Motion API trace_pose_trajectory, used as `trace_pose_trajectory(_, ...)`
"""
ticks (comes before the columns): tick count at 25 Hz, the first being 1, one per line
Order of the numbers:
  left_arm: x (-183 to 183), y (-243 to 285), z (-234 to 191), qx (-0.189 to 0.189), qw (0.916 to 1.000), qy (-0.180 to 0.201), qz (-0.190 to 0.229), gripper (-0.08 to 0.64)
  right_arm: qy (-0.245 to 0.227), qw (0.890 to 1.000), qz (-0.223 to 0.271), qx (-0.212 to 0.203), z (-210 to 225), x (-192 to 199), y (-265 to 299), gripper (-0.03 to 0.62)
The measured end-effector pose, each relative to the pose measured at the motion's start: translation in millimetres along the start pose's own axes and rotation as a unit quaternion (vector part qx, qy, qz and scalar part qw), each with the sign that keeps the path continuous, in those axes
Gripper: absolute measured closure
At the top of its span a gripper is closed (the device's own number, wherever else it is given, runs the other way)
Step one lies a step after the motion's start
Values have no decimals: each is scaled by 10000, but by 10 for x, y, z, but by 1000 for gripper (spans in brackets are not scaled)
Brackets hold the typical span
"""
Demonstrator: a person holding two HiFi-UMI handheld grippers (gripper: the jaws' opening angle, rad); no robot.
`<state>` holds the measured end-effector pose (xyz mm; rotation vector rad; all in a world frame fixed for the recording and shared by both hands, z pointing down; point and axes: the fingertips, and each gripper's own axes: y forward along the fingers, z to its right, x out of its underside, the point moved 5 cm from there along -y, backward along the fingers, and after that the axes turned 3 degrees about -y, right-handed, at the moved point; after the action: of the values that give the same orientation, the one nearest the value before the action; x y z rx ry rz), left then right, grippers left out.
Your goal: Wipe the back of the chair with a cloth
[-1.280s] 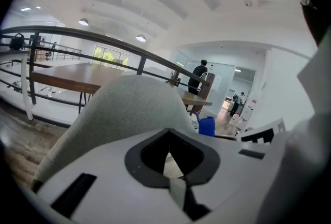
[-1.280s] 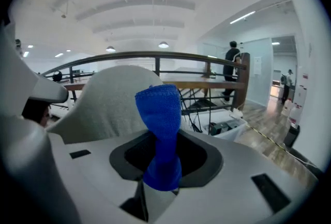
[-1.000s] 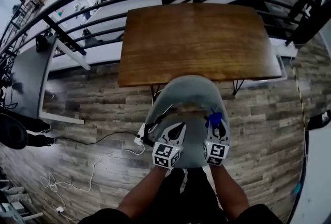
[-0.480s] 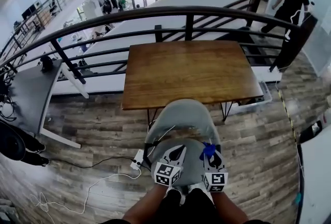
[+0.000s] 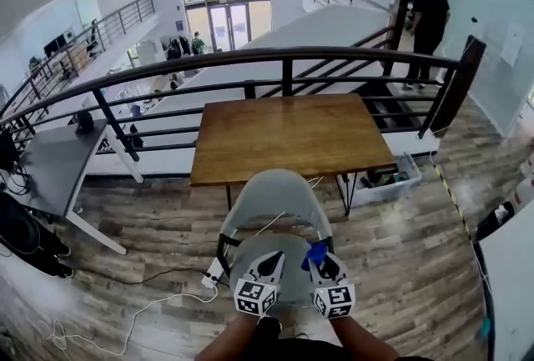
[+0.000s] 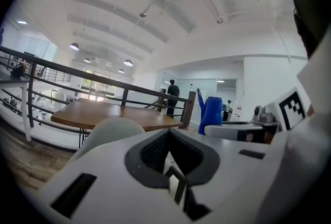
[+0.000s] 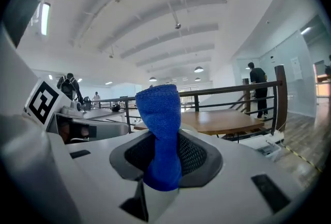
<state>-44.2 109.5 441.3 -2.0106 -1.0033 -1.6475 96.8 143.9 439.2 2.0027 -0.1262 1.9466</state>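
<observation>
Mezzanine, grey chair (image 5: 275,193): your right tool (image 5: 324,264) grips blue cloth (image 7: 163,130) above it, left tool (image 5: 271,261) clenched empty; wiping looks unstarted, next press cloth onto chairback.

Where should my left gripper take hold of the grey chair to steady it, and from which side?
Probably the top rim of the chair back, left of centre, coming from above and behind: the shell is thin and curved and its rim faces you. The left gripper is empty, jaws together, so open it first; the right gripper holds the blue cloth.
</observation>
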Motion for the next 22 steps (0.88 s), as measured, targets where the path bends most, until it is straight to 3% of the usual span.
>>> trace_pose_trajectory(5,52,-451,429,-321,9994,-110,94,561,-301,9995,70,-93,6,-70,-465,476)
trace_pose_trajectory(11,83,-718,908,-248,9996,108,65,561,-383,9987,219,-266,-51,-122,-793,476)
trace_pose_trajectory(17,-35,-809,1094,-303,9989,290,199,561,-429,9976,362,-398,-65,-203,-900,476)
trace_pose_trajectory(22,6,-862,1162,-354,9989,220,203,561,-394,9981,401,-241,10,-231,-1008,476)
